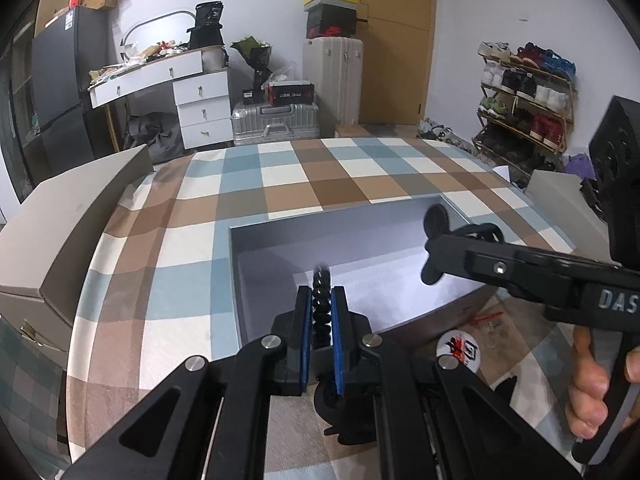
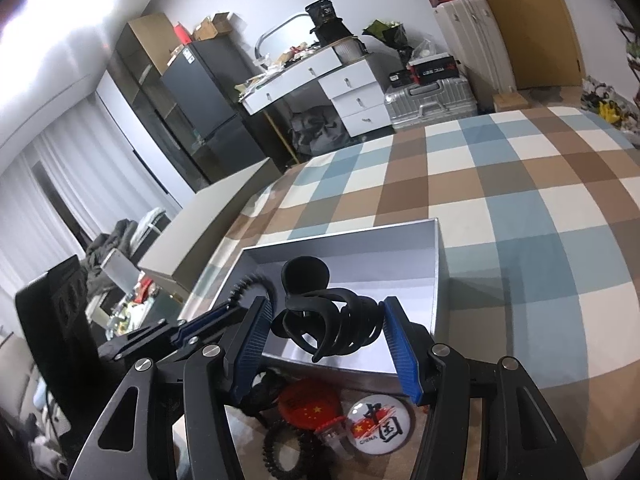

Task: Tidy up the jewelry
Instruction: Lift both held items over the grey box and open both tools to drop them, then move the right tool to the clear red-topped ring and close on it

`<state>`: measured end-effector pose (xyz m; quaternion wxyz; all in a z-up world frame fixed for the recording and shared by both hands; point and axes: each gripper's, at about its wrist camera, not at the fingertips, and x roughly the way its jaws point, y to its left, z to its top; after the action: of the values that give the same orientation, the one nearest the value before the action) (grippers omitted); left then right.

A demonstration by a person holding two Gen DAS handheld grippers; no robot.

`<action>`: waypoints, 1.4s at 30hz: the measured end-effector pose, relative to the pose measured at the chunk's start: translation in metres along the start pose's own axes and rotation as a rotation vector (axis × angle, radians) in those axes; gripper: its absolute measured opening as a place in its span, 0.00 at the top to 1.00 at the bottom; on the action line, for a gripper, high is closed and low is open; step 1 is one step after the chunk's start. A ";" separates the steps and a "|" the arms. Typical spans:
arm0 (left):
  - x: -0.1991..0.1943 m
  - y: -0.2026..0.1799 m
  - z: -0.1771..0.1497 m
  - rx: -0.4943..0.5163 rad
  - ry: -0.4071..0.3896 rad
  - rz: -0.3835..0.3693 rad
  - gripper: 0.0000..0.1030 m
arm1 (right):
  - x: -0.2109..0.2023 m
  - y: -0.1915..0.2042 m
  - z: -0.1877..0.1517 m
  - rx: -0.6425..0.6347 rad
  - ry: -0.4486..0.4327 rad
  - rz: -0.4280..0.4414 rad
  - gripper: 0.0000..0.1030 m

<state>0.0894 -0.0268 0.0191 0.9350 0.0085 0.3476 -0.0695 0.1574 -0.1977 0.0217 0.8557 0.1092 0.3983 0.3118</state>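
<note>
Over the box (image 2: 434, 280), only the right view shows right gripper (image 2: 332, 336) grasping a claw clip (image 2: 320, 312); left gripper (image 1: 320, 316) clenches a spiral tie (image 1: 321, 300).

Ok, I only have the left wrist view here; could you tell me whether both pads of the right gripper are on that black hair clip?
Observer: Yes, the right gripper has the hair clip between both blue pads, over the near end of the grey box.
Operator: Thank you. What lies beside the white badge?
Observer: A red badge lies just left of it, in front of the box.
Operator: Anything else there?
Observer: A second coiled hair tie lies in front of the red badge, separate from the one the left gripper holds.
</note>
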 end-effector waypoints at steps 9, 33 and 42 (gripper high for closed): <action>-0.001 -0.005 -0.002 0.017 0.002 0.017 0.96 | 0.001 0.002 0.000 -0.017 0.014 -0.023 0.45; -0.035 -0.017 -0.005 0.004 -0.069 -0.014 0.21 | -0.064 0.000 -0.021 -0.094 -0.016 -0.147 0.00; -0.047 -0.017 -0.013 -0.009 -0.090 0.040 0.01 | -0.068 0.008 -0.025 -0.176 0.014 -0.137 0.00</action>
<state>0.0429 -0.0370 0.0404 0.9509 0.0080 0.3054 -0.0497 0.1020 -0.2346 0.0506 0.8784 0.0041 0.3819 0.2872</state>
